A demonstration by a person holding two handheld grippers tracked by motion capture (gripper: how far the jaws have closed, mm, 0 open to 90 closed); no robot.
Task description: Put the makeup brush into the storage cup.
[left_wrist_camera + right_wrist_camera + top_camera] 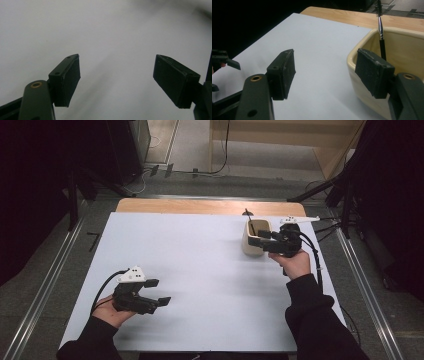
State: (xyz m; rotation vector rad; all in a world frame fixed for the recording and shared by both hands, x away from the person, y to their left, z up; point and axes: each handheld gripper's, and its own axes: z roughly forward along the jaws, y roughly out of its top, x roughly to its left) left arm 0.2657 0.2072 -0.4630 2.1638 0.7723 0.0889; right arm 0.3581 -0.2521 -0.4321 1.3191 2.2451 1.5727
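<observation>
A cream cup [251,245] stands at the far right of the white table sheet [200,260], with a thin black brush [248,221] upright in it. My right gripper [256,238] is level with the cup's rim, pointing left. In the right gripper view it is open [324,53]: one pad is right by the cup [362,41] rim, in front of the brush [380,25], and the other is over bare sheet. No pad presses on anything. My left gripper [159,292] rests near the front left, open [117,57], with only white sheet between its jaws.
A strip of bare wooden tabletop [200,206] runs along the far edge beyond the sheet. Metal rails [365,290] flank the table on both sides. Black cables and stands [345,200] crowd the far right corner.
</observation>
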